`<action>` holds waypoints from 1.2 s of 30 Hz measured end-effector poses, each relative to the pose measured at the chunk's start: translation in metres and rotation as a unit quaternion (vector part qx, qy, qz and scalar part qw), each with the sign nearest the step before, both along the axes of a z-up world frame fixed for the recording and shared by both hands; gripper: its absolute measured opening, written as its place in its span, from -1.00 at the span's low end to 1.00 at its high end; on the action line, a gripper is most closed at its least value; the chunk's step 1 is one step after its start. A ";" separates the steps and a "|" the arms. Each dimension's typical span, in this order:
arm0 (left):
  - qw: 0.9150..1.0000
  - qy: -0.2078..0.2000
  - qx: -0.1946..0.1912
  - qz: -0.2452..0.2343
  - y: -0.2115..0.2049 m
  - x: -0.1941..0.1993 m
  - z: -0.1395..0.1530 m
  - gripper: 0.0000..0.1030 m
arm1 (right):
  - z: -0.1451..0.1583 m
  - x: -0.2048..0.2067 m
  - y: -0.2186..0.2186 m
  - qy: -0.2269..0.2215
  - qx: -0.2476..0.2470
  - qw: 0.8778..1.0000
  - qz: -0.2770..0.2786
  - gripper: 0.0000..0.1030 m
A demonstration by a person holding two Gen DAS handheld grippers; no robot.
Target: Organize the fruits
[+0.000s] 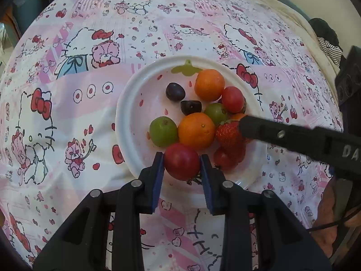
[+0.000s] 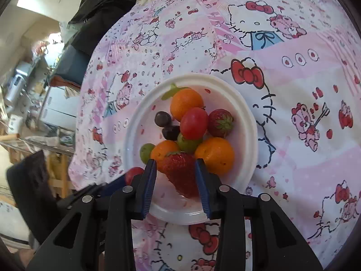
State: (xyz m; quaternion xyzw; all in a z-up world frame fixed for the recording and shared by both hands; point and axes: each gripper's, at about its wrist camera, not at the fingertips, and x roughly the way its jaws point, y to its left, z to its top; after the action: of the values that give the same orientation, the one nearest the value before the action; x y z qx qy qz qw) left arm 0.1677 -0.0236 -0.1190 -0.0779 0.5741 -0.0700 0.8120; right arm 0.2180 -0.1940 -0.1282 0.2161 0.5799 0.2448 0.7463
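A white plate (image 1: 126, 122) holds mixed fruit: oranges (image 1: 196, 131), green grapes (image 1: 163, 131), dark grapes (image 1: 175, 91), red tomatoes and strawberries. My left gripper (image 1: 181, 161) is shut on a red tomato (image 1: 182, 161) at the plate's near edge. My right gripper (image 2: 176, 169) is shut on a large strawberry (image 2: 180, 171) over the near side of the plate (image 2: 246, 117); it enters the left wrist view from the right, its fingers (image 1: 259, 126) at that strawberry (image 1: 227, 133). Another strawberry (image 2: 220, 123), a tomato (image 2: 194, 123) and oranges (image 2: 215, 154) lie beyond.
The plate sits on a pink and white cartoon-print cloth (image 1: 79, 103) over a rounded table. Dark clothing (image 2: 101, 11) and cluttered shelves (image 2: 29, 85) lie past the table's far left edge in the right wrist view.
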 end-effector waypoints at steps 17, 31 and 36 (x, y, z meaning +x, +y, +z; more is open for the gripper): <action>0.989 -0.129 0.053 0.055 0.032 -0.041 0.076 0.48 | 0.072 -0.031 -0.038 -0.133 -0.036 0.988 -0.069 0.71; 0.967 -0.233 0.082 0.060 0.048 -0.123 0.130 1.00 | 0.118 -0.124 -0.027 -0.270 -0.162 0.947 -0.060 0.92; 0.962 -0.244 0.104 0.062 0.044 -0.141 0.126 1.00 | 0.120 -0.156 -0.025 -0.281 -0.161 0.944 -0.067 0.95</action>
State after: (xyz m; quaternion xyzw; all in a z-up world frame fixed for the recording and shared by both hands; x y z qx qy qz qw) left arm 0.0263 0.0204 0.0075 -0.0094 0.3568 0.0238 0.9338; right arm 0.0624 -0.2188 -0.0084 0.0538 0.3628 0.1481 0.9184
